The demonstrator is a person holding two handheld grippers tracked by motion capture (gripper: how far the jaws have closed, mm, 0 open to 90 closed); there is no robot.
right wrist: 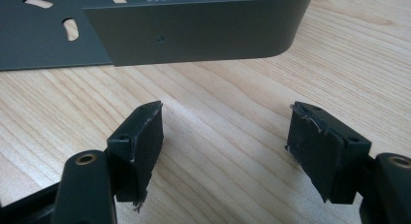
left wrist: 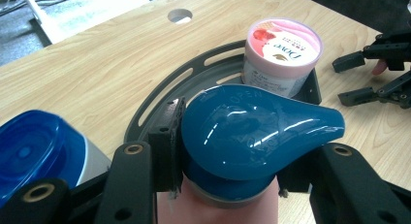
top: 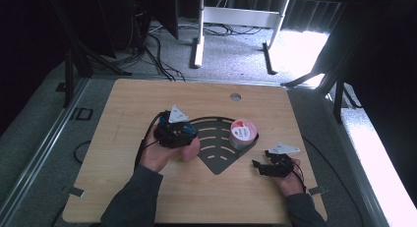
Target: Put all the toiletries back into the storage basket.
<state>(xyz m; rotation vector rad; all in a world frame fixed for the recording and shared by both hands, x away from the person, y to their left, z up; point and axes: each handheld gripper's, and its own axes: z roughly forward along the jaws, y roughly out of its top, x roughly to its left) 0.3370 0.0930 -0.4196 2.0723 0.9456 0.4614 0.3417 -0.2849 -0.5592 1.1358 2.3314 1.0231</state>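
One item placed: Dove jar (left wrist: 282, 52) sits in the grey corner rack (left wrist: 160, 105). Left tool (left wrist: 228, 178) clamps a blue-capped bottle (left wrist: 252, 132) above that rack, unplaced. Right tool (right wrist: 225, 151) gapes empty beside it.

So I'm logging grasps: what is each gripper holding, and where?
Left gripper clamps a bottle just under its teal flip cap. Right gripper is open, holding nothing.

High view overhead, facing forward-down; gripper views close, low; all share dark rack (top: 216, 158).
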